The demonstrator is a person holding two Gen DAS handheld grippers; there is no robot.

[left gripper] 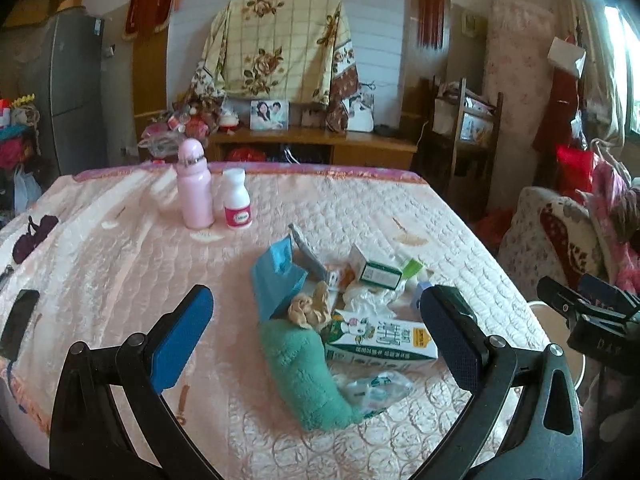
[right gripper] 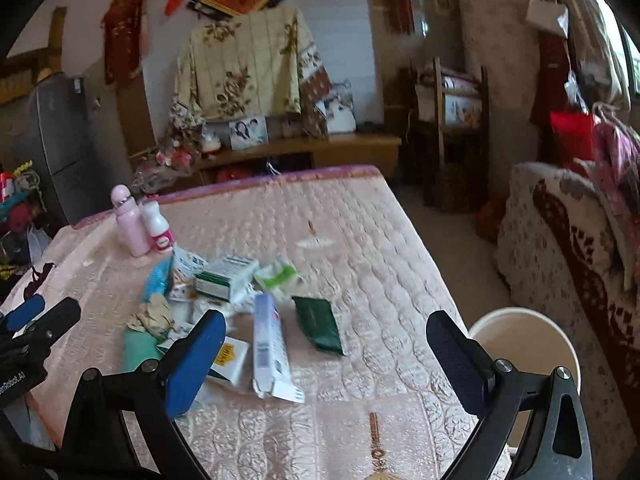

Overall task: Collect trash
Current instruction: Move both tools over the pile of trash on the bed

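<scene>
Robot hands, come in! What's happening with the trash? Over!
Left gripper open, empty, above trash pile. Right gripper open, empty, near white bucket beside bed. Pink bottle stands apart from the pile. Nothing in the way.

Daylight enters from window at right edge; glare there, detail blown out. Room moderately bright, left corners dim. Soft shadows on bed beside bottle. Strong fisheye bending plus black vignette at edges. Right wrist view shows motion blur; left wrist view sharper.

Pink quilted bed carries litter pile, two bottles.
</scene>
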